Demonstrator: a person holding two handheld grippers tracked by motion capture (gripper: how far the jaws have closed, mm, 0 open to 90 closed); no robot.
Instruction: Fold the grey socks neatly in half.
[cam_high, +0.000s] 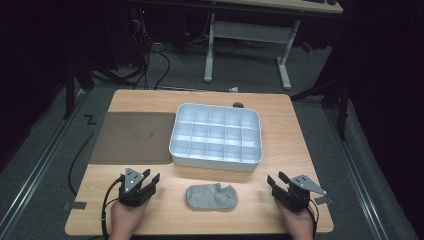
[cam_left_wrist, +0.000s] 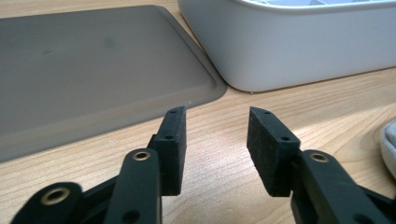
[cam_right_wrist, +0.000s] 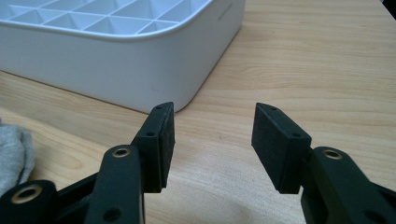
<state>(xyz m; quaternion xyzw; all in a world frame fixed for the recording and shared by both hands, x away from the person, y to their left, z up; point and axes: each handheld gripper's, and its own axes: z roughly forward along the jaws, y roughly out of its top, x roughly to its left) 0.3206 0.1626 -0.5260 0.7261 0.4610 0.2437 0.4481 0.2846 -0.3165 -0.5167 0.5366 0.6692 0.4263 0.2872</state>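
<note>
High view puts the grey sock flat on the tabletop near the front edge, between the two hands and just in front of the white divided tray. Its long axis runs left to right across the person, toe end towards the left tongs and the cuffed opening towards the right tongs. Both pairs of tongs stand spread with nothing between their jaws, resting low over the wood. The sock lies inward of each: to the right of the left tongs and to the left of the right tongs. By the gaps, the left tongs look slightly nearer to it, though the difference is small. In the left gripper view a sliver of sock shows at the right edge; in the right gripper view the sock sits at the left edge. A brown mat lies beside the tray, well clear of the sock.
</note>
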